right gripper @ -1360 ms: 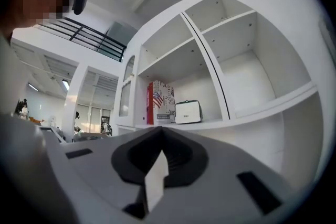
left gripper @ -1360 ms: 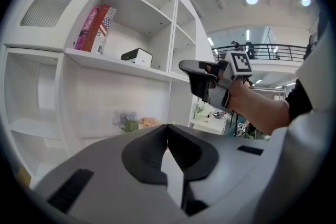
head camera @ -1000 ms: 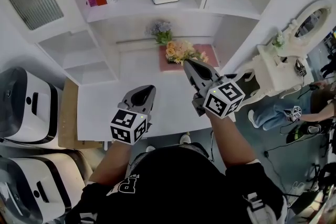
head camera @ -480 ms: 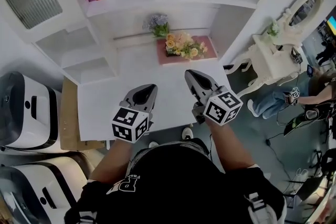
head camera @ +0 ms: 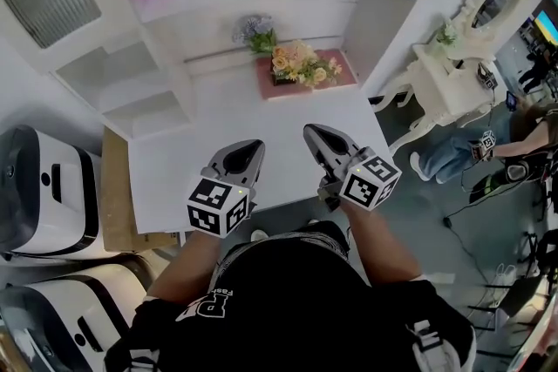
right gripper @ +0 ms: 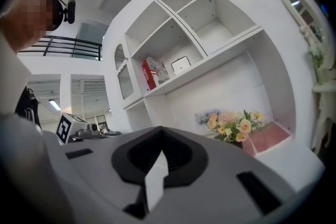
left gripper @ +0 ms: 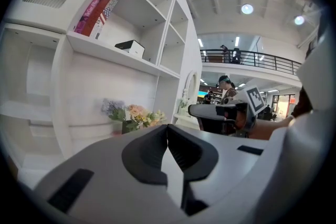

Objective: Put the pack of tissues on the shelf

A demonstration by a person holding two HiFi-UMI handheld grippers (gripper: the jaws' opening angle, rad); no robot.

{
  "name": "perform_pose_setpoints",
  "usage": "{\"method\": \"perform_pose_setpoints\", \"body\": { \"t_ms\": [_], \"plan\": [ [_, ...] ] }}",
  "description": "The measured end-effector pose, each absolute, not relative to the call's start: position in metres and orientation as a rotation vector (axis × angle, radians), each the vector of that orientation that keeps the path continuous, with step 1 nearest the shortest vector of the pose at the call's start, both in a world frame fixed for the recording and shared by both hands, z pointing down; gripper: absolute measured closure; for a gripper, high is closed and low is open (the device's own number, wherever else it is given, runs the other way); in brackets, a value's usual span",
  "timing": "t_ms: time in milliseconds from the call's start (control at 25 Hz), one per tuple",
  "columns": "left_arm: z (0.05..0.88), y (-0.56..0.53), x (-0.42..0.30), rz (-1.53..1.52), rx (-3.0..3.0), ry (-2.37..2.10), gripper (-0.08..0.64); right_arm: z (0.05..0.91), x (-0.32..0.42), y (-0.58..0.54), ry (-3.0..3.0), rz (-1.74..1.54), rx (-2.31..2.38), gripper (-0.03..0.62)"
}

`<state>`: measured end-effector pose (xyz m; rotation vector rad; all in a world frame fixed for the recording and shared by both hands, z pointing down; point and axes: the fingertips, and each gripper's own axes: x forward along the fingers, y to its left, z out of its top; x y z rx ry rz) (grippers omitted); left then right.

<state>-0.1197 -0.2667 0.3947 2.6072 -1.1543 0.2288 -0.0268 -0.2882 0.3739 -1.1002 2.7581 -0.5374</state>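
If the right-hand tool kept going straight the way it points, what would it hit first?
Probably the white back panel under the shelf, just left of the peach and yellow flower bouquet. Nothing shows between it and the right tool, though depth is hard to judge.

A white shelf unit (head camera: pixel 218 4) is rising behind the white desk (head camera: pixel 174 170). Right of the desk, a dressing table (head camera: pixel 440 96) carrying an oval mirror (head camera: pixel 493 4) is standing on the grey floor (head camera: pixel 453 248). Round ceiling lamps (left gripper: pixel 247 8) are glowing above the desk.
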Motion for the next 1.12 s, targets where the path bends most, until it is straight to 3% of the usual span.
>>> {"method": "perform_pose_setpoints", "body": {
  "t_ms": [400, 1120],
  "plan": [
    [0.391, -0.247, -0.103, 0.209, 2.58, -1.232, 0.546, 0.378, -0.018, -0.273, 2.842, -0.515, -1.064, 0.584],
    [0.407, -0.162, 0.011, 0.187, 2.445, -1.402, 0.546, 0.404, 0.095, -0.179, 2.991, -0.494, -0.93, 0.584]
  ]
}}
